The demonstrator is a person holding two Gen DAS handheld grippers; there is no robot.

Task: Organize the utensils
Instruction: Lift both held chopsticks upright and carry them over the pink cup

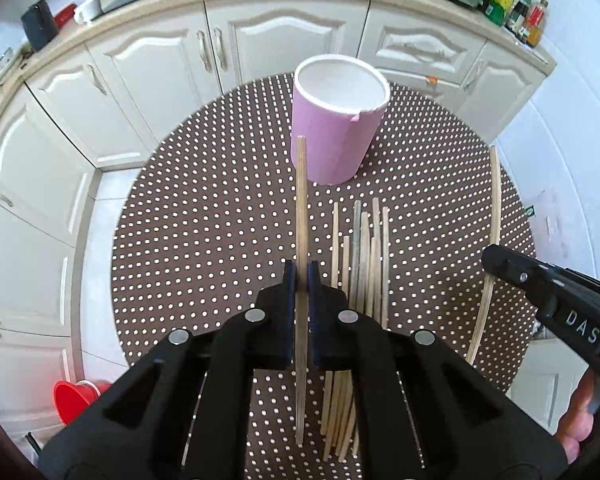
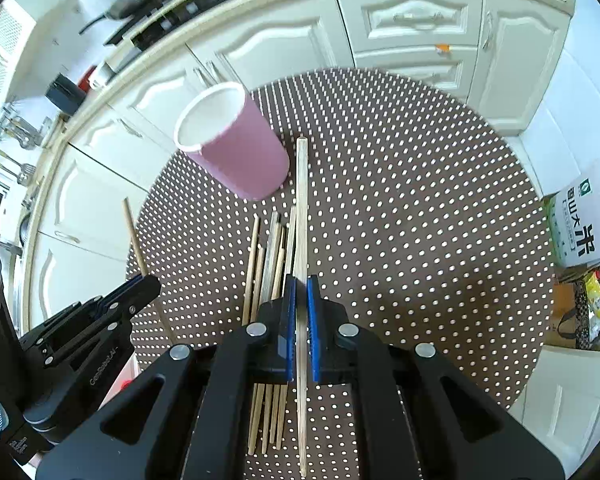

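Each claw is clamped tight on a single wooden chopstick, gripped near its middle so that a long free end sticks out ahead of the pads and can be steered tip-first into a container. The left claw (image 1: 301, 280) holds its chopstick (image 1: 301, 208) with the far end reaching up beside the wall of the pink cup (image 1: 336, 136); the right claw (image 2: 301, 292) holds a paler chopstick (image 2: 302, 200) whose tip ends just right of the cup's base. The cup stands upright and open-mouthed toward the far side of the round dotted bench (image 1: 204, 216), apparently empty, so it reads as the holder the sticks are meant for. The remaining chopsticks (image 1: 362, 256) lie in a loose, roughly parallel bundle on the bench between the cup and the claws, within easy reach for later picks. Taking one stick per claw probably keeps each grip clean rather than dragging neighbours along.
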